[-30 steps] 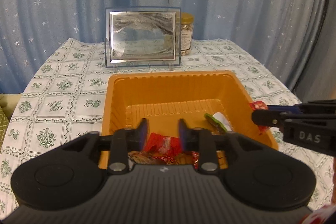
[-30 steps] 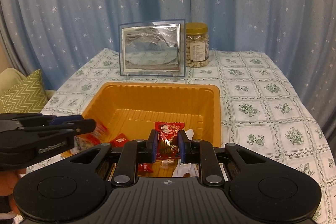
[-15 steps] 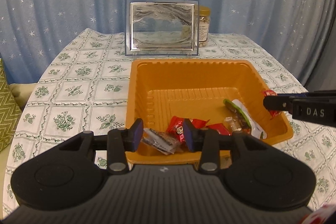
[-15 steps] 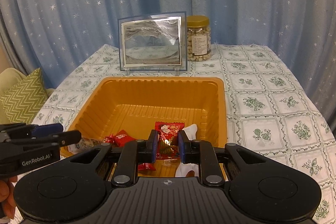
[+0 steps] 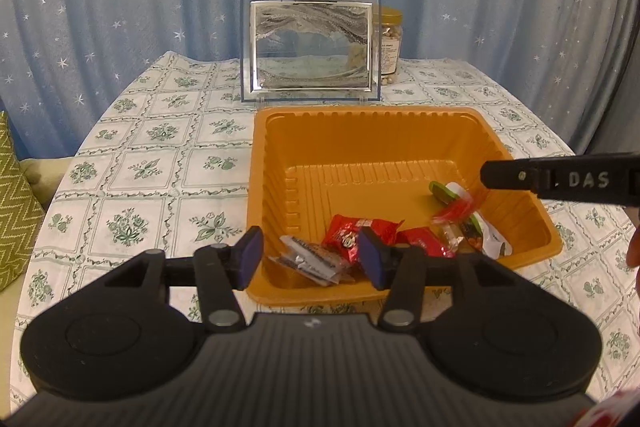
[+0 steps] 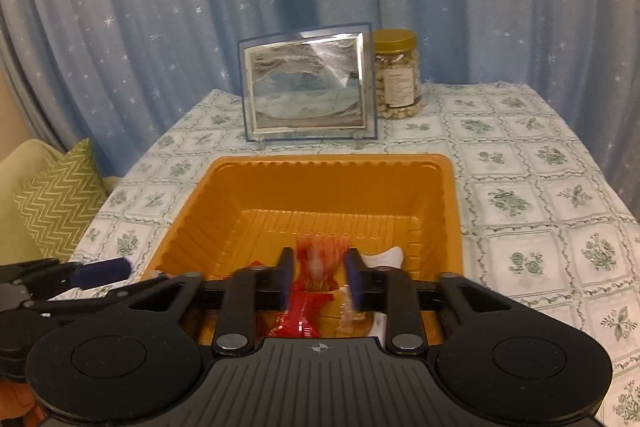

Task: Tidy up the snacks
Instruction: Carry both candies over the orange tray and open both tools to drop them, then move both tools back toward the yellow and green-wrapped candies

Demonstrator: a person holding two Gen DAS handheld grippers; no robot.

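Between the right gripper's (image 6: 317, 281) pads a red packet (image 6: 318, 263) shows as a blur. Its jaws have just been opening, so the pads look clear of the packet, and I think it is dropping into the orange tray (image 6: 328, 183). More snacks (image 5: 376, 239) lie at the near end of that tray. The left gripper (image 5: 310, 259) hangs over the tray's near rim. Its jaws have been opening too, with nothing held between them. So this is the letting-go step. Next, both grippers need to pull back and look for any snack not yet in the tray; none shows on the cloth (image 5: 152, 163).
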